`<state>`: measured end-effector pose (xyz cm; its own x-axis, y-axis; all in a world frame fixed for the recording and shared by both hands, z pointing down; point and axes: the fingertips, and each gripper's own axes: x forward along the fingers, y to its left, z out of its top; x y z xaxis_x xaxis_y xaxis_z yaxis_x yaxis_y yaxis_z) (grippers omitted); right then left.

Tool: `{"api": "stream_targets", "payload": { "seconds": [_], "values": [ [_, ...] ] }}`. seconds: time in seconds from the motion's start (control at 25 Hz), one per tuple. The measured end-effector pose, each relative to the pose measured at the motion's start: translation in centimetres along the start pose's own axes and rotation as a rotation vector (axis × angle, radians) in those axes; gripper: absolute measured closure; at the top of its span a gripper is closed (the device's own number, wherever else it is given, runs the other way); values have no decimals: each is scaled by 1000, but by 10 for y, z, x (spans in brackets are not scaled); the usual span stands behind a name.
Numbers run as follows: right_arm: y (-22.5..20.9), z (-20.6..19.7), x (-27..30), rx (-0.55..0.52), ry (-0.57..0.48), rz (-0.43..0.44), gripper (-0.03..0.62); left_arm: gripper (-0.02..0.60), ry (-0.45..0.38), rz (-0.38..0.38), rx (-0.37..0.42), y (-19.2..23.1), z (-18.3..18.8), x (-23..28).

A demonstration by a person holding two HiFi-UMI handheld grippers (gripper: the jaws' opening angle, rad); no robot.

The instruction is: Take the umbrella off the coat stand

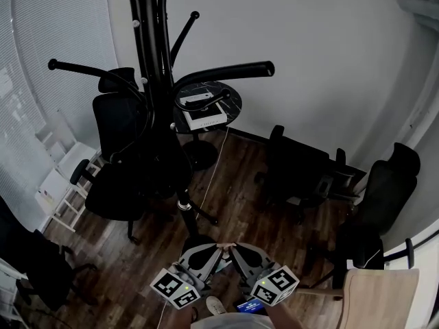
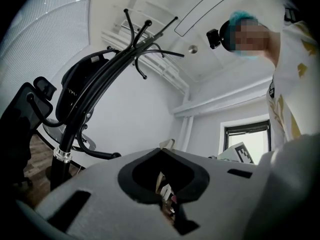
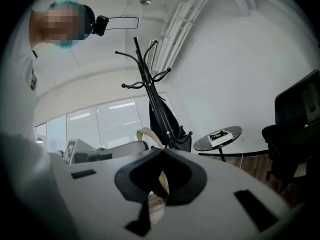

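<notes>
**A:** quick q, where's the umbrella rn?

**B:** black umbrella (image 3: 169, 128) is folded up and hanging against the pole of the coat stand (image 1: 147, 40), below the hook arms. Not off the stand yet.

**A:** and the grippers, anywhere near it?

**B:** nope, well apart. Both sit low, right by the person's body, w/ the stand ahead of them. Left gripper (image 1: 218, 249): jaws pressed together, nothing b/w them. Right gripper (image 1: 232, 249): same, closed on nothing. In the head view their tips point at each other, almost touching.

**A:** what's around the stand?

**B:** a round dark table (image 1: 232, 100) just behind it w/ a white box (image 1: 204, 117) on top, a black office chair (image 1: 113, 125) to its left, more dark chairs (image 1: 302, 170) off to the right. All on a wood floor (image 1: 236, 197).
</notes>
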<state>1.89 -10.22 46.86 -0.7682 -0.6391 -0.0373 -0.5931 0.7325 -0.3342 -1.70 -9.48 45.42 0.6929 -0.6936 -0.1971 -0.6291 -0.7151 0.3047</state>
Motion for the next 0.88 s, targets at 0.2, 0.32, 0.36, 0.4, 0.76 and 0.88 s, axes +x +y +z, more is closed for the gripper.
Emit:
{"api": "stream_targets", "payload": {
  "seconds": [0.2, 0.32, 0.36, 0.4, 0.76, 0.88],
  "values": [
    [4, -1, 10, -5, 2, 6, 579, 561, -3, 2, 4, 9, 5, -5],
    [6, 0, 15, -8, 1, 7, 579, 561, -9, 0, 3, 13, 8, -6],
    [6, 1, 16, -9, 2, 7, 579, 561, -10, 0, 3, 14, 9, -6],
    [6, 1, 16, -10, 2, 6, 579, 561, -10, -1, 2, 15, 9, -6],
    [2, 1, 17, -12, 8, -11, 579, 561, -5, -18, -8, 17, 8, -1],
    [1, 0, 18, -15, 12, -9, 579, 561, -4, -20, -11, 17, 6, 1]
  ]
}}
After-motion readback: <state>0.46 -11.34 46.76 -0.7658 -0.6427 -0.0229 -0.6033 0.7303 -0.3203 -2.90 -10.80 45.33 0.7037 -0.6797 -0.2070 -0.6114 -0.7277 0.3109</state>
